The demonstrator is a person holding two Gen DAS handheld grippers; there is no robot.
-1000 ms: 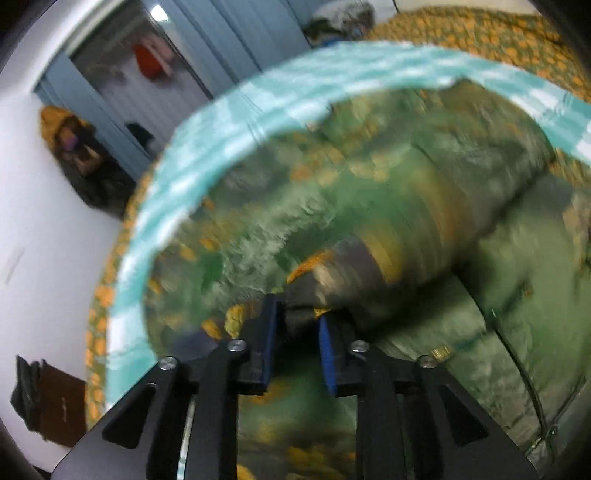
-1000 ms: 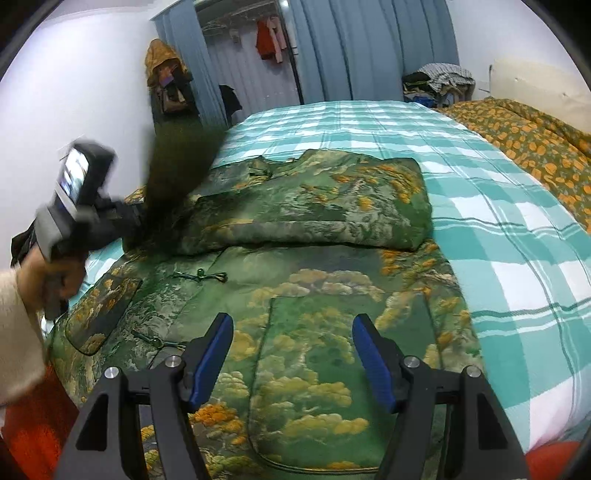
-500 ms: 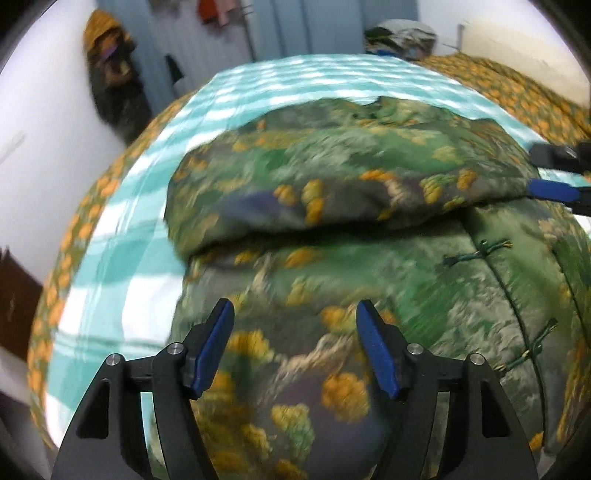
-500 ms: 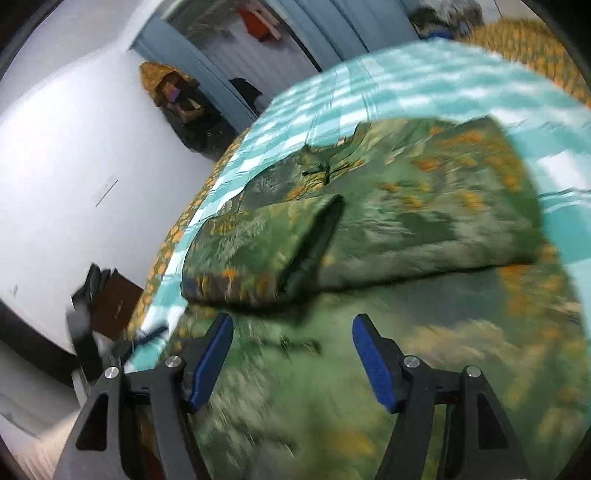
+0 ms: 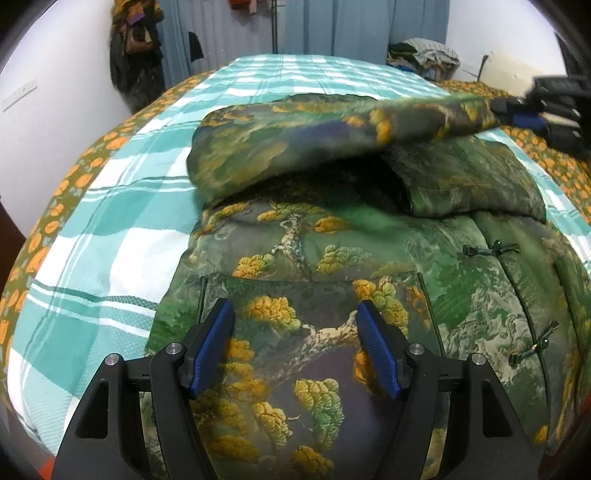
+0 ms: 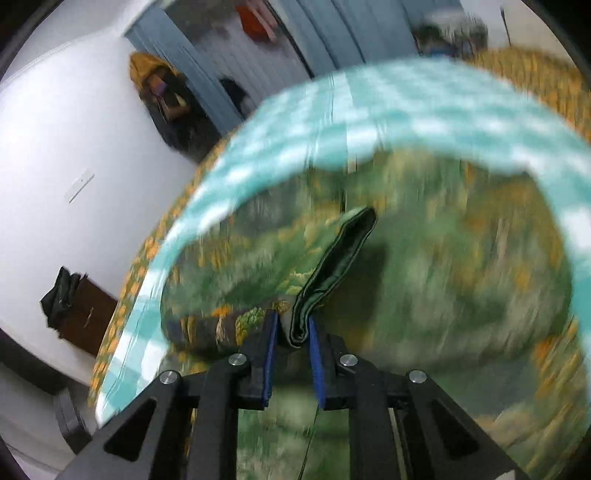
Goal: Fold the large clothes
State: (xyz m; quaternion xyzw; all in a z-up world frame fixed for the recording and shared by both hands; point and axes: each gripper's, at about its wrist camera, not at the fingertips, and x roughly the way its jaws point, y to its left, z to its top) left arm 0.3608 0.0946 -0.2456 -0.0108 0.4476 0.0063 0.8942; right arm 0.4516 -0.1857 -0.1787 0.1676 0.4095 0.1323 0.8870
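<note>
Padded jacket (image 5: 332, 266), green landscape print, lies spread on the bed's teal-checked sheet (image 5: 110, 236). My right tool (image 6: 291, 332) is clenched on the cuff of its sleeve (image 5: 332, 144), lifting it across the body. My left tool (image 5: 295, 343) hovers released over the pocket panel, gripping nothing.

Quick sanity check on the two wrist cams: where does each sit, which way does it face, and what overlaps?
Left wrist: on the left hand-held gripper, angled down over the green printed jacket on the checked bedspread; open blue pads frame it.
Right wrist: on the right hand-held gripper, angled down across the bed, blurred; pads shut on the sleeve cuff.
Shared: jacket, bedspread, blue curtains; left view shows the right hand-held gripper lifting the sleeve.
</note>
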